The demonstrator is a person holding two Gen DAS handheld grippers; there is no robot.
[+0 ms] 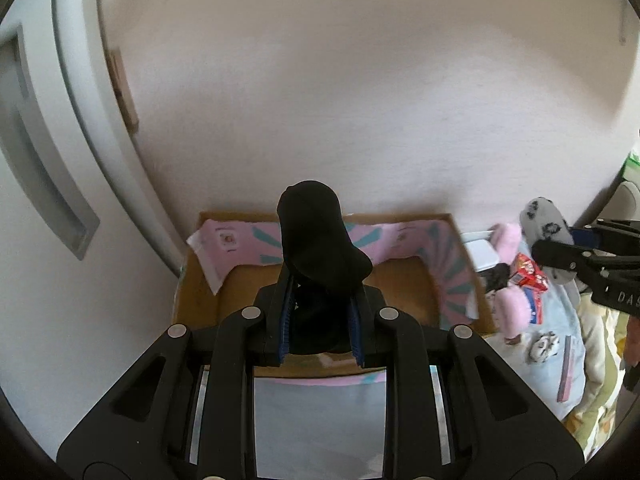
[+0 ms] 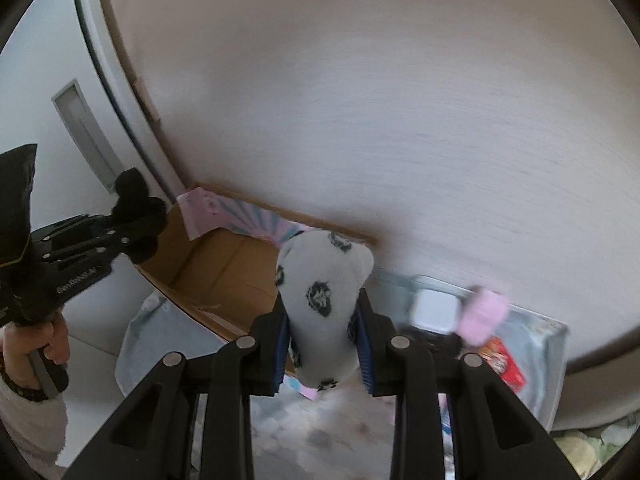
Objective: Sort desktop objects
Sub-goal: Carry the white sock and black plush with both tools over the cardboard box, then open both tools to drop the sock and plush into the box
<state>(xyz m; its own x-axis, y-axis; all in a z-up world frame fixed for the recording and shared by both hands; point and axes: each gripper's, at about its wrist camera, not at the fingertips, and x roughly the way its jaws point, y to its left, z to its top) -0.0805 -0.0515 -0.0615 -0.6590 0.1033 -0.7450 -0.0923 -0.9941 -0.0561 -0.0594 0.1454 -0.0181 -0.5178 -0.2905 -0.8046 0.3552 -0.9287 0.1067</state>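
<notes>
My left gripper (image 1: 322, 300) is shut on a rolled black sock (image 1: 320, 248), held above an open cardboard box (image 1: 400, 280) with pink patterned flaps. My right gripper (image 2: 325, 320) is shut on a grey sock with black animal prints (image 2: 324, 292), held just right of the same cardboard box (image 2: 224, 272). The grey sock (image 1: 544, 228) and the right gripper (image 1: 576, 256) show at the right edge of the left wrist view. In the right wrist view the left gripper (image 2: 136, 232) with the black sock (image 2: 134, 196) shows at the left, held by a hand (image 2: 36, 344).
A pale wall rises right behind the box. Right of the box lie a fluffy pink item (image 1: 510, 272), a red snack packet (image 1: 530, 276) and a white container (image 2: 436, 308) on a light blue cloth (image 1: 560, 352). A grey door panel (image 1: 44, 184) stands at the left.
</notes>
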